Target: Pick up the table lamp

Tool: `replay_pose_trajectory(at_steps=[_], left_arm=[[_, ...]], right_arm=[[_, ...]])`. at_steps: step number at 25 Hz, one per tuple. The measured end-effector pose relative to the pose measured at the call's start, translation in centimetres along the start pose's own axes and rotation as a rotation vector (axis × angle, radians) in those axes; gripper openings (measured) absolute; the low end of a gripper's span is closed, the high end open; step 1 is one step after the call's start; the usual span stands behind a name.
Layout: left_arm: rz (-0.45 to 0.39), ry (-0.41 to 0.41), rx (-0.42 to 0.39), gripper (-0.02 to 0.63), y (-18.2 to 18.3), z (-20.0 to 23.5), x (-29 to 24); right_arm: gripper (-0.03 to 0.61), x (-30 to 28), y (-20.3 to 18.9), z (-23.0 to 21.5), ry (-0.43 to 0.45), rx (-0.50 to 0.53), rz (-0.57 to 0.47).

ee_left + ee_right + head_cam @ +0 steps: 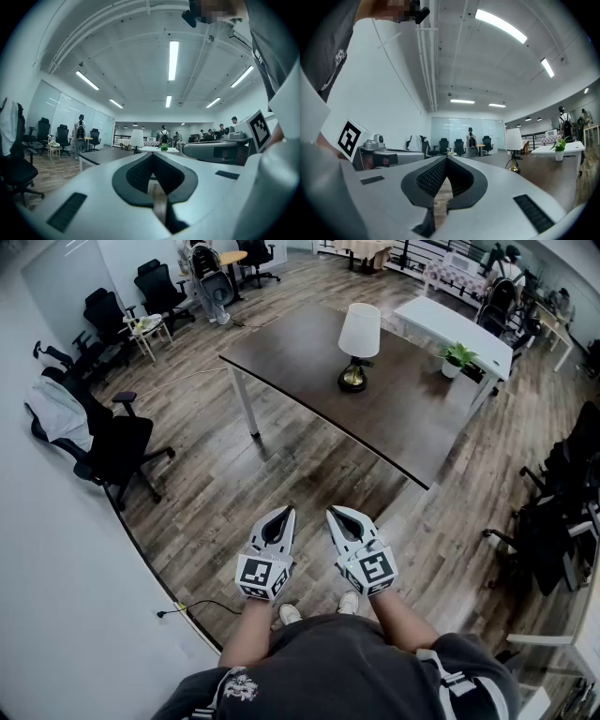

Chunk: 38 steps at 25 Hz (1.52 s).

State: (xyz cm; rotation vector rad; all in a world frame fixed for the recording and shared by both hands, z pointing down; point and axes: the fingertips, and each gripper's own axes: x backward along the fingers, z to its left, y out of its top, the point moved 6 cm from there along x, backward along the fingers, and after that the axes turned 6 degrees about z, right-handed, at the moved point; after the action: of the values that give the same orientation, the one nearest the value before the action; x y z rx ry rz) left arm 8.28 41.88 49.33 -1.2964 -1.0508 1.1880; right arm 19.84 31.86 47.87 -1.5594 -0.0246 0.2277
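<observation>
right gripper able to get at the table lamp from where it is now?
Probably not yet. The right gripper is close in front of the person, fingers shut; the table lamp stands far ahead on the dark table, bare floor between. Nothing blocks the path, but it needs a walk up and open fingers.

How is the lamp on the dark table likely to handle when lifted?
The lamp may tip if nudged: a wide shade sits high above a small round base. The shiny base looks metallic, probably the heaviest part. The shade looks thin and might dent if squeezed.
</observation>
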Motion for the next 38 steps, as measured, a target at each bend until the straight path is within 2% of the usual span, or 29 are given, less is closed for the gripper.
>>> replay_pose_trajectory(at_steps=[15, 20, 24, 30, 38], left_arm=[[0.012, 0.018, -0.001, -0.003, -0.5, -1.7, -2.7], [0.025, 0.034, 0.023, -0.003, -0.5, -3.2, -4.0], [0.029, 0.034, 0.024, -0.003, -0.7, -5.4, -5.1], [0.048, 0.046, 0.019, -0.003, -1.2, -8.5, -6.8], [0.051, 0.064, 0.03, -0.003, -1.1, -8.8, -7.6]], right_arm=[[0.026, 0.7, -0.6, -3.5, -0.006, -0.018, -0.032], [0.026, 2.0, -0.7, -5.5, 0.0, -0.021, -0.045], [0.026, 3.4, -1.3, -7.4, 0.034, -0.058, -0.031], [0.026, 5.1, -2.1, -9.8, 0.08, -0.038, -0.017], [0.026, 5.7, -2.5, -11.0, 0.092, -0.059, -0.015]])
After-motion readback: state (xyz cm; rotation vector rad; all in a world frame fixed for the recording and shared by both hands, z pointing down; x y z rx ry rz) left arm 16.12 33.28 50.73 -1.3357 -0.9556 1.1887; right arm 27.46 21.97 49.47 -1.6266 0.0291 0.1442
